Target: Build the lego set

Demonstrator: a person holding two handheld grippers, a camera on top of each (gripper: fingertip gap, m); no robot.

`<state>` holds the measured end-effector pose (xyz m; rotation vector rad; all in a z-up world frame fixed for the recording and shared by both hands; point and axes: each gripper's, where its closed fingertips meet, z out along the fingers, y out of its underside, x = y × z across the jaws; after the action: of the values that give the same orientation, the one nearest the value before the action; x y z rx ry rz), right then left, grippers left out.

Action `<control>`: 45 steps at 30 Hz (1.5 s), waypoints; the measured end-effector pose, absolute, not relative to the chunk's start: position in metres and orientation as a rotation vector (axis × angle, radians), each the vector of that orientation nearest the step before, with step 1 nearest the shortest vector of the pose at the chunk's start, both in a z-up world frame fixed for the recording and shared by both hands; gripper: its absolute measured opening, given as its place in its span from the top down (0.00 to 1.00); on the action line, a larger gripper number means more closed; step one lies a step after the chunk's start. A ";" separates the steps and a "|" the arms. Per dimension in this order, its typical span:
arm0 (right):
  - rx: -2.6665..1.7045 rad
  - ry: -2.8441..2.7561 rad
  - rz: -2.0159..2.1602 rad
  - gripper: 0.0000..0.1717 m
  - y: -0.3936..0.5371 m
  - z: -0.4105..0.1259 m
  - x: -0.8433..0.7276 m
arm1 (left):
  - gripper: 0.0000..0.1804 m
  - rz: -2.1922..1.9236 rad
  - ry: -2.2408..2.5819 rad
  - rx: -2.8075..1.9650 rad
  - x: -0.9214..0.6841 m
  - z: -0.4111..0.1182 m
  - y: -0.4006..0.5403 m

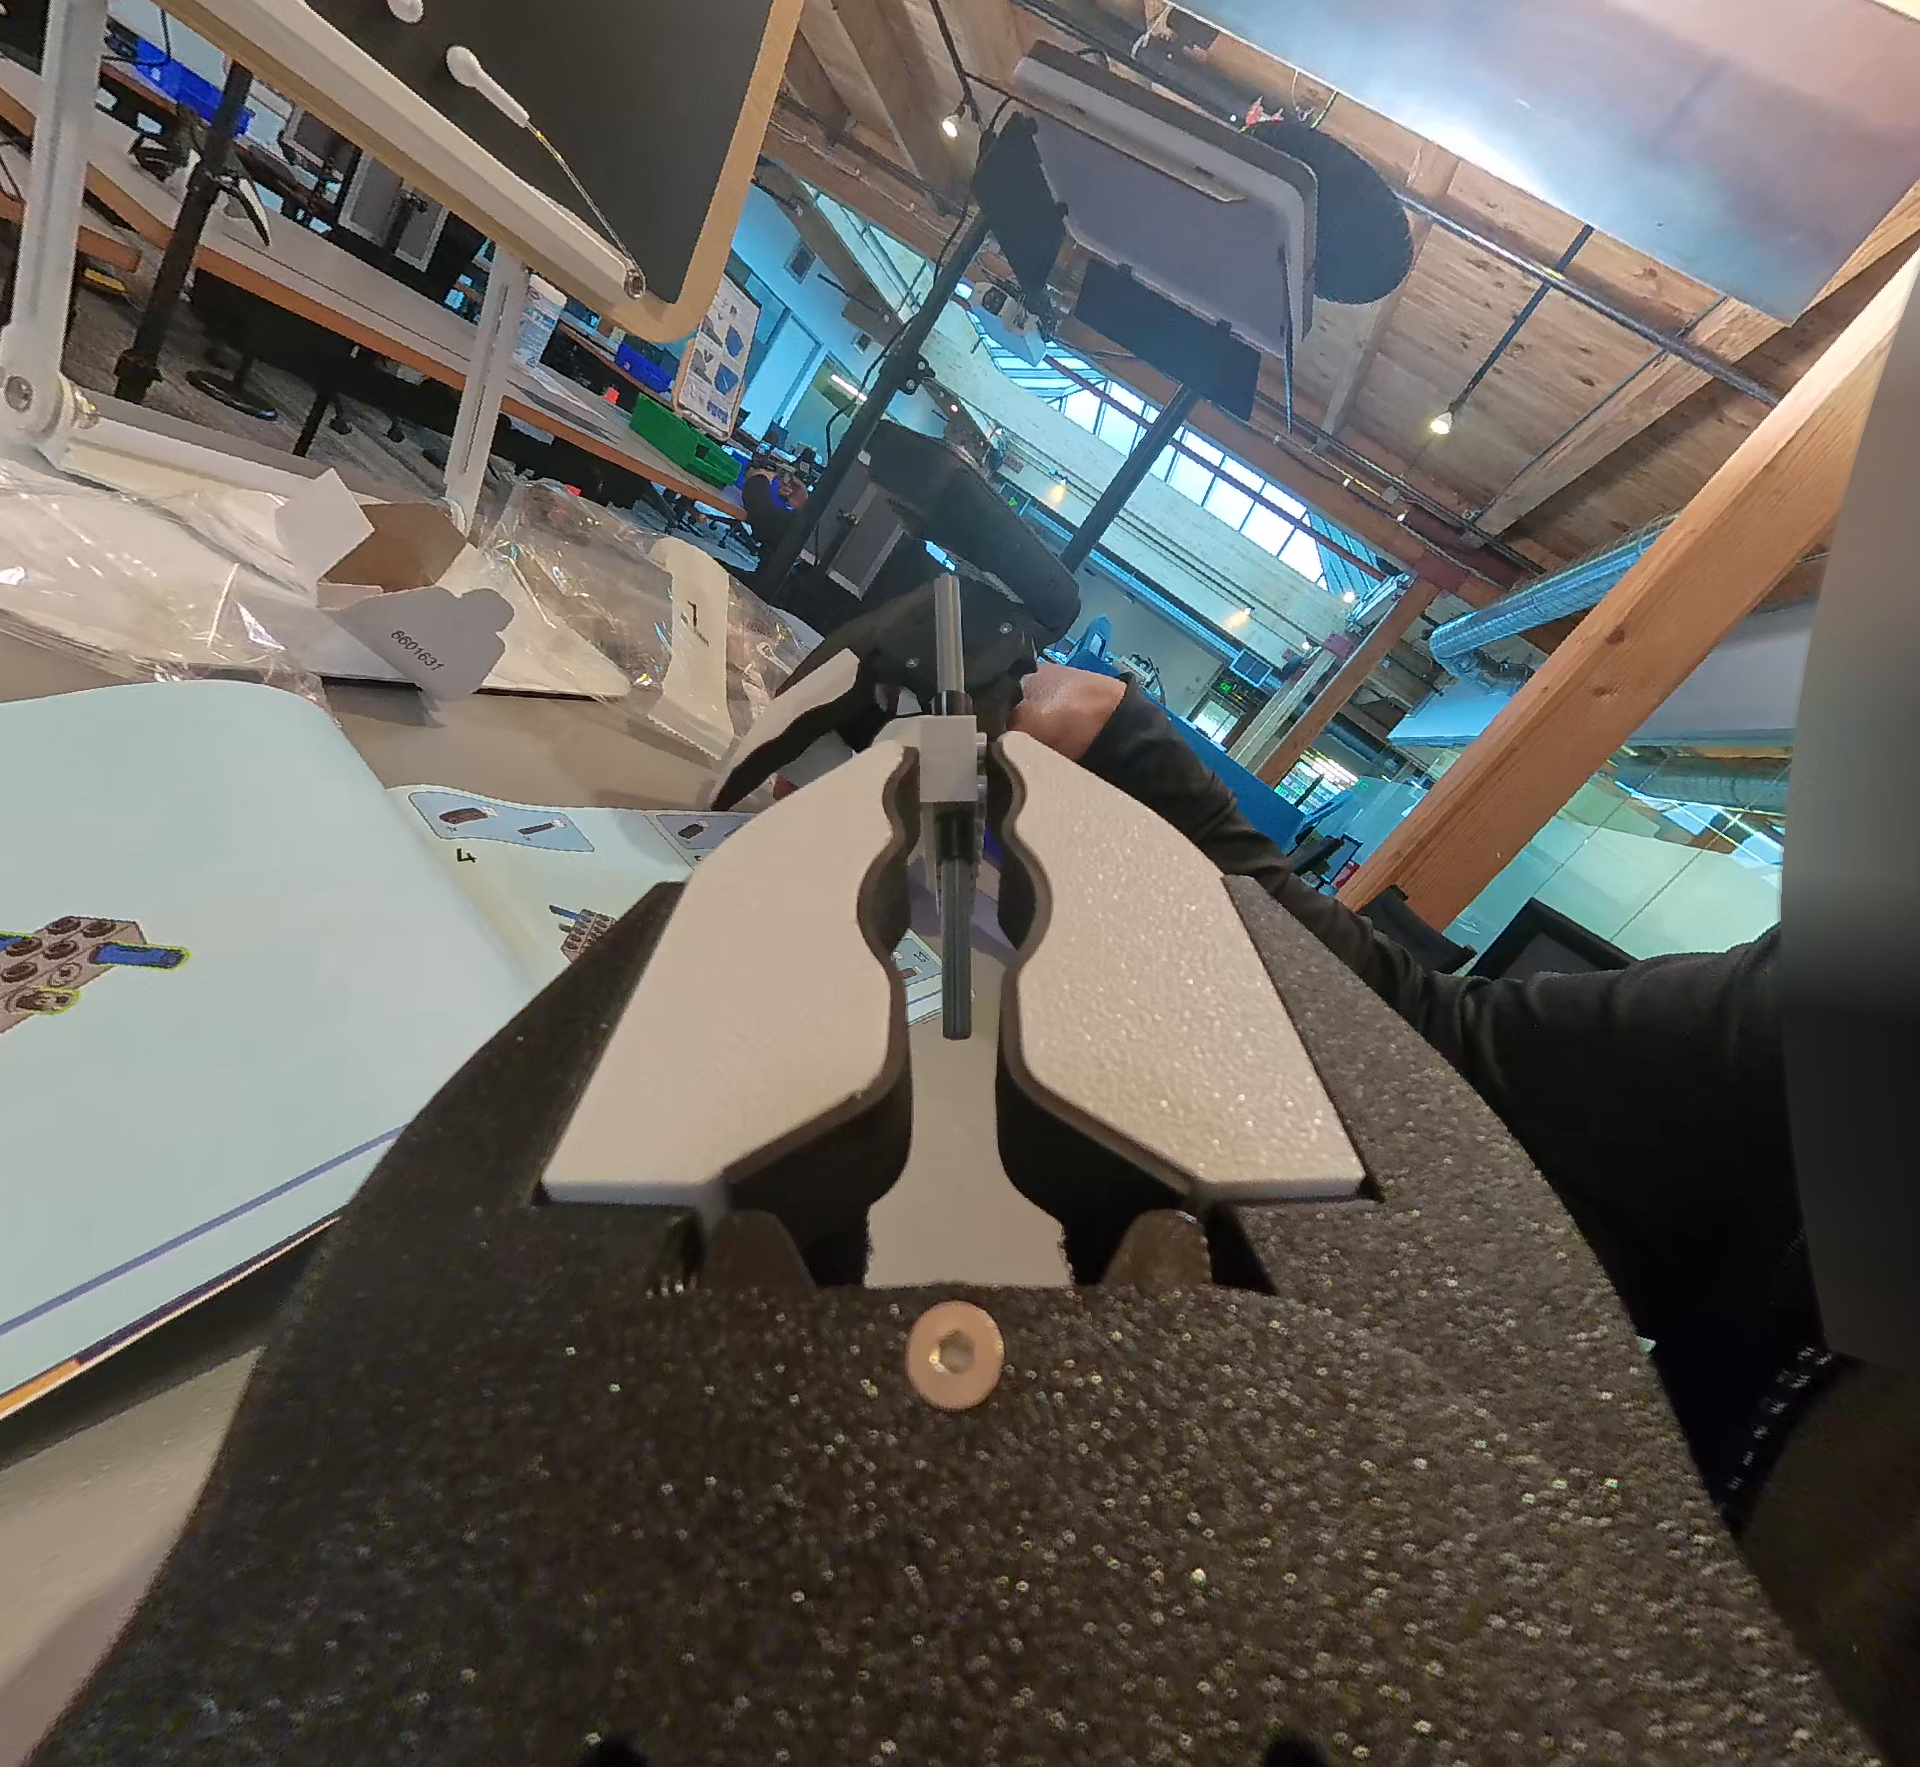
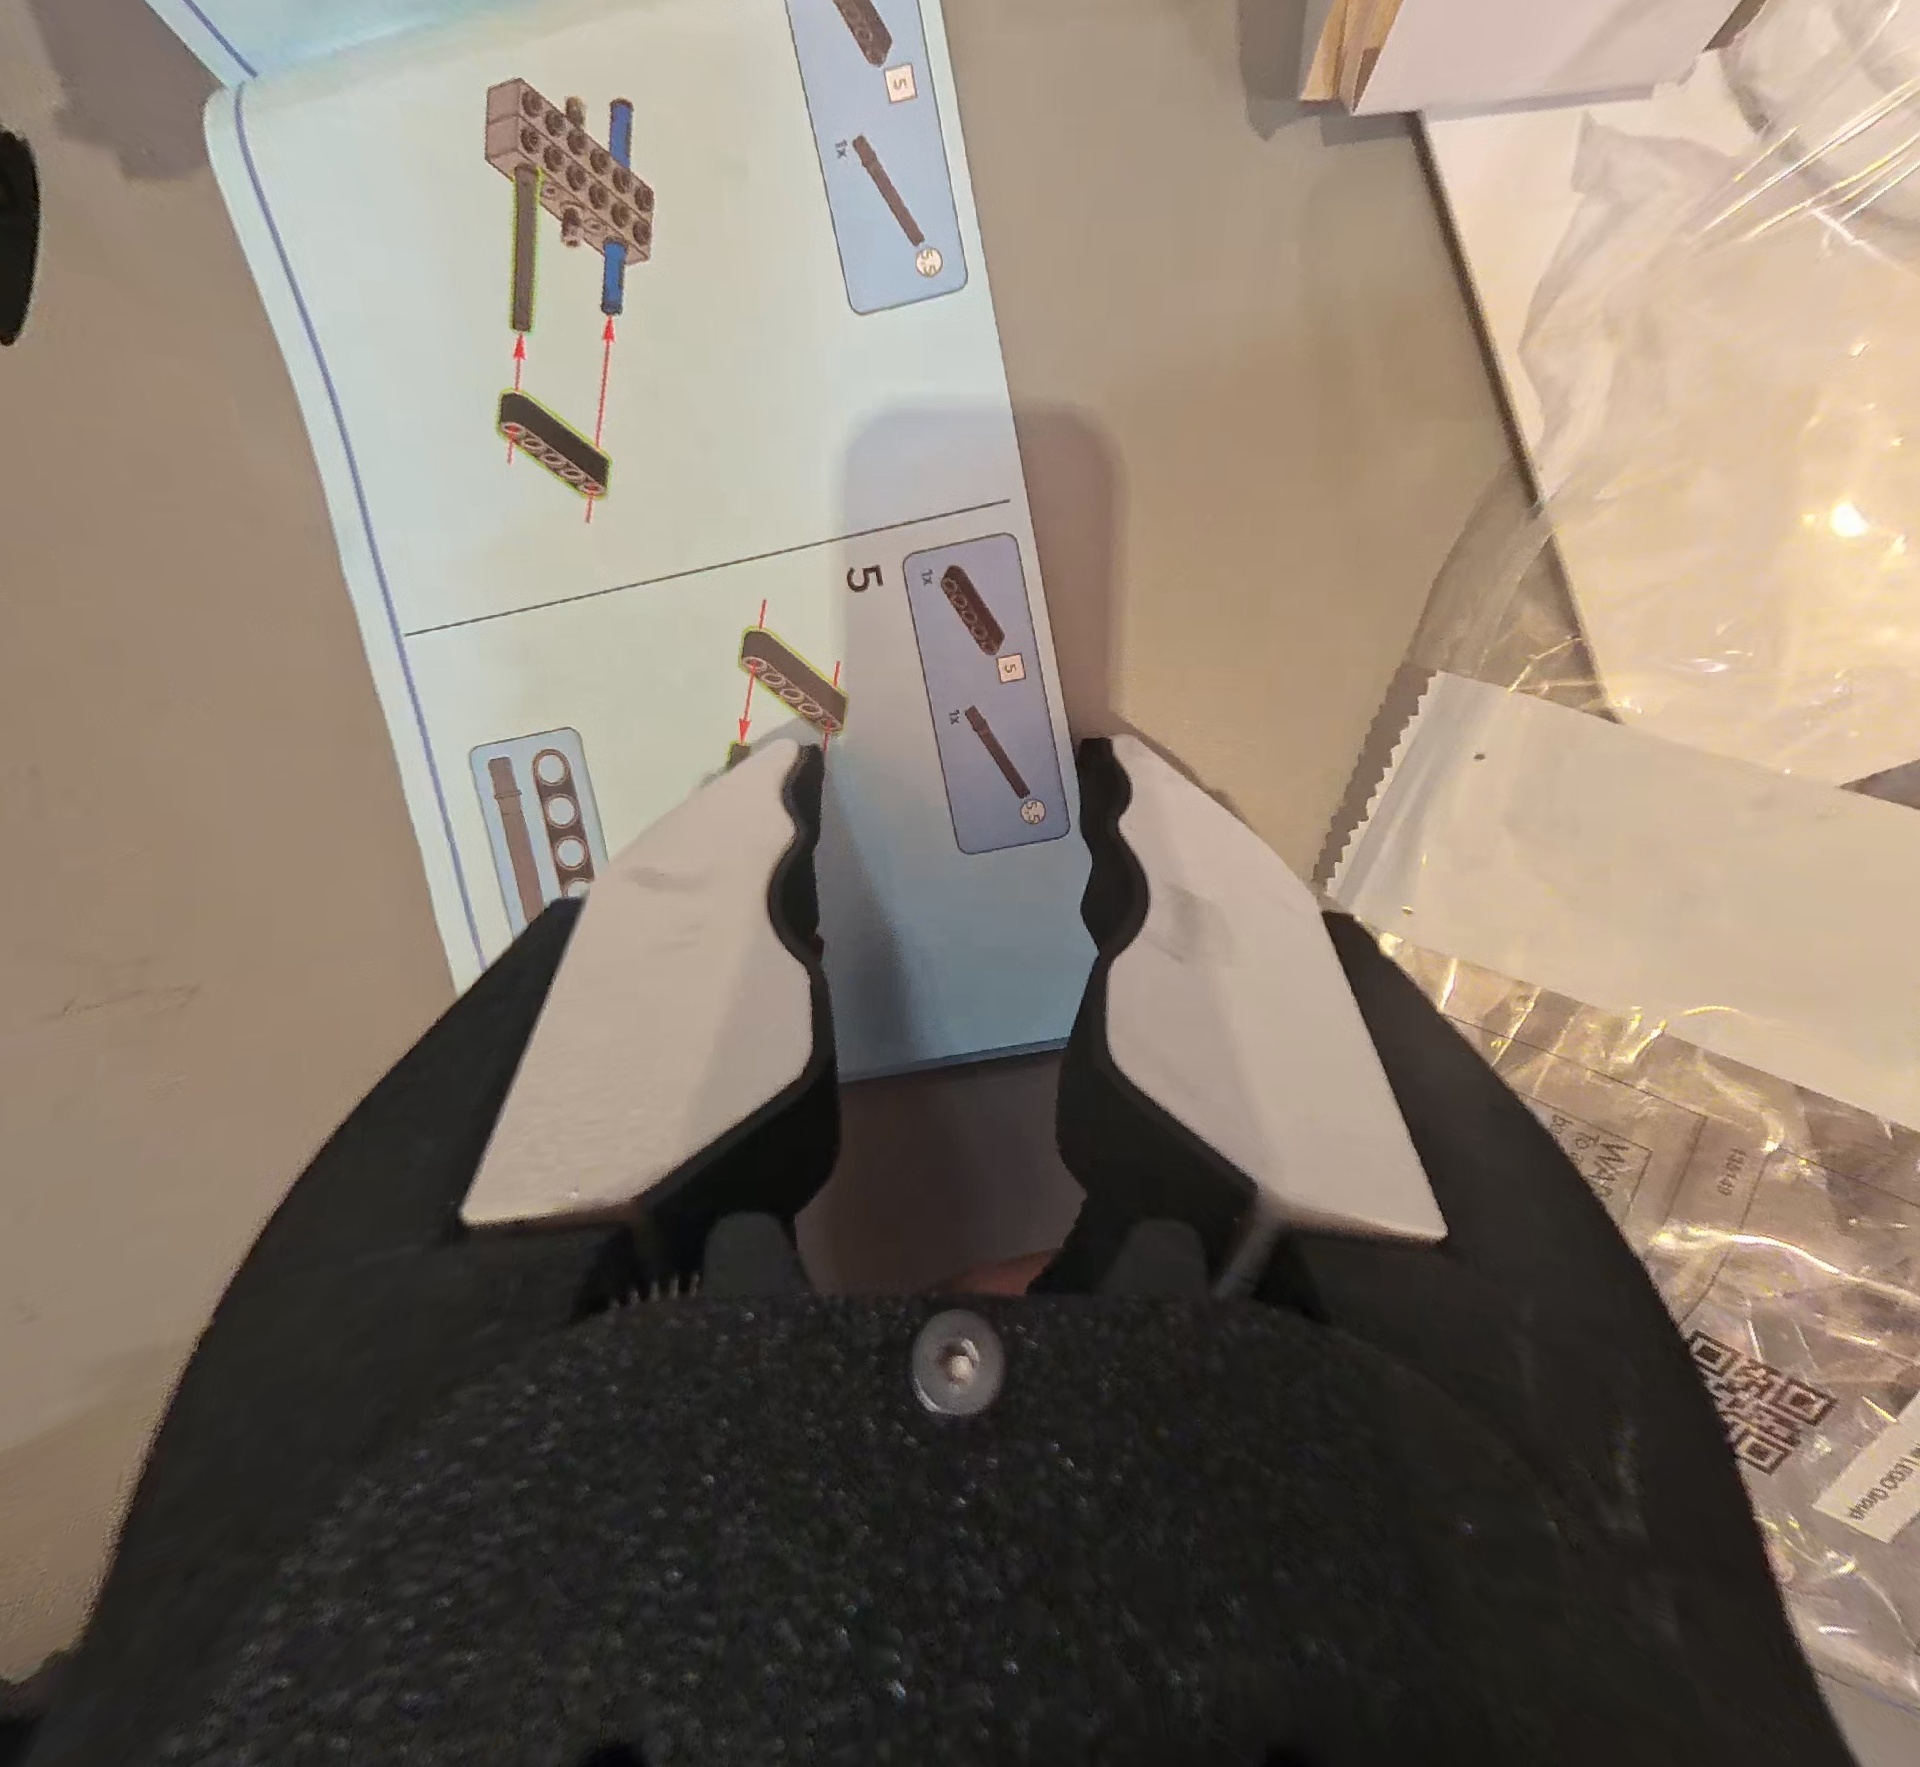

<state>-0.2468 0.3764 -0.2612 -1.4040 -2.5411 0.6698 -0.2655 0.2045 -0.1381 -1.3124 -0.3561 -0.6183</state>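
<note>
My left claw [image 1: 948, 761] is closed on a small grey brick assembly [image 1: 951, 756], both pads pressing its sides, with a dark axle [image 1: 954, 928] running through it: one end pokes up past my fingertips, the other hangs down into the gap between the fingers. I hold it raised off the surface [image 1: 540, 741] and tilted up toward the room, which I judge keeps the axle clear of everything below and easy to reach from the front. My right claw [image 2: 948, 761] stands wide open and grips nothing. It hangs face-down over the near edge of the open instruction booklet [image 2: 644, 367], its left fingertip [image 2: 774, 772] over the lower panel of the page and its right fingertip [image 2: 1117, 772] just past the page's edge, over bare surface. In the left wrist view that right claw sits just beyond the held assembly, a sleeved hand [image 1: 1070, 709] behind it. Toward the right edge of the surface lie crumpled clear plastic bags [image 2: 1714, 367], a white paper strip [image 2: 1610, 834] with a serrated end, and an opened cardboard box [image 1: 416, 585].
</note>
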 end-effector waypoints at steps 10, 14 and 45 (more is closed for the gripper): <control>-1.373 -2.548 0.630 0.73 0.377 -0.257 -0.244 | 0.94 -0.618 -0.356 -1.313 -0.265 -0.138 0.205; -1.358 -2.556 0.603 0.73 0.376 -0.256 -0.243 | 0.94 -0.618 -0.356 -1.314 -0.266 -0.138 0.205; -1.285 -2.619 0.613 0.79 0.368 -0.225 -0.218 | 0.93 -0.619 -0.359 -1.323 -0.265 -0.140 0.206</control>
<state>-0.2178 0.3682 -0.2254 -1.2854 -2.6186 0.6131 -0.2648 0.2056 -0.1396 -1.3232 -0.3592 -0.6194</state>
